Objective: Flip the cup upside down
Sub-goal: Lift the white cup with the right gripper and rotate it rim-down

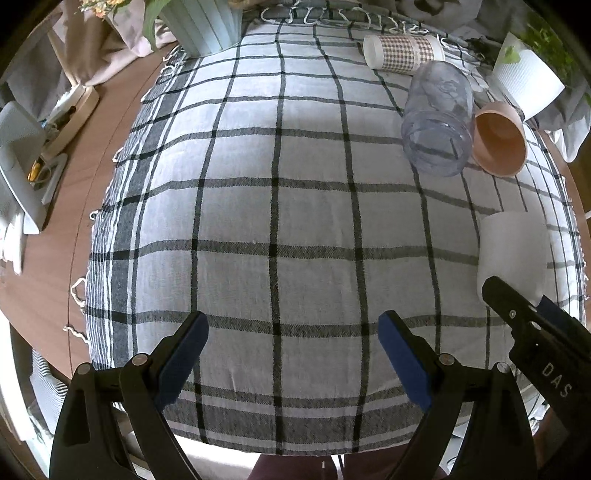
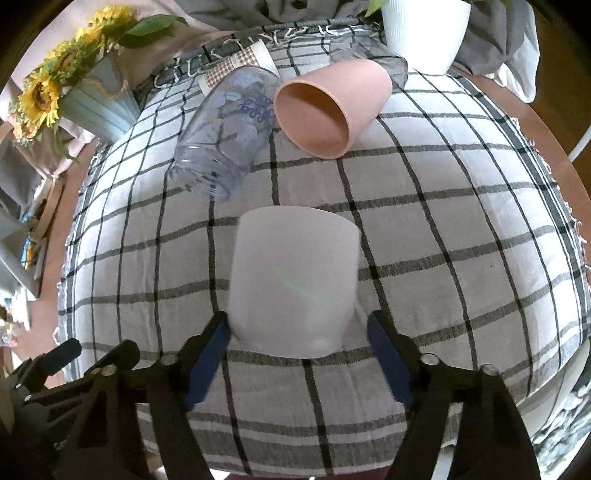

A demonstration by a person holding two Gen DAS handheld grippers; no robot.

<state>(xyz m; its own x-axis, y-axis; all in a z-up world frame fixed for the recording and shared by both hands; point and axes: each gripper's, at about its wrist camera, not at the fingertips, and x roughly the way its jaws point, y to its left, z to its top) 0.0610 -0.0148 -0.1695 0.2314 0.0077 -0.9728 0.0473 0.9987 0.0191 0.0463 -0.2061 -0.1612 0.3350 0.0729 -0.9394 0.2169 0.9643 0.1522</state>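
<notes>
A white cup (image 2: 295, 280) stands upside down on the checked cloth (image 2: 443, 258), its wide end on the cloth. My right gripper (image 2: 299, 332) is open, a finger on each side of the cup's near end; the left pad (image 2: 212, 354) is at its wall, the right pad (image 2: 388, 354) is a little apart. The same cup (image 1: 513, 254) shows at the right in the left wrist view, with the right gripper (image 1: 517, 310) in front of it. My left gripper (image 1: 291, 332) is open and empty over the cloth's near middle.
A clear bluish cup (image 2: 225, 136) and a pink cup (image 2: 332, 110) lie on their sides beyond the white cup. A gingham-wrapped cup (image 1: 402, 50) lies at the back. A white plant pot (image 2: 424, 33), a sunflower vase (image 2: 99, 99) and clutter on the wooden table (image 1: 48, 295) surround the cloth.
</notes>
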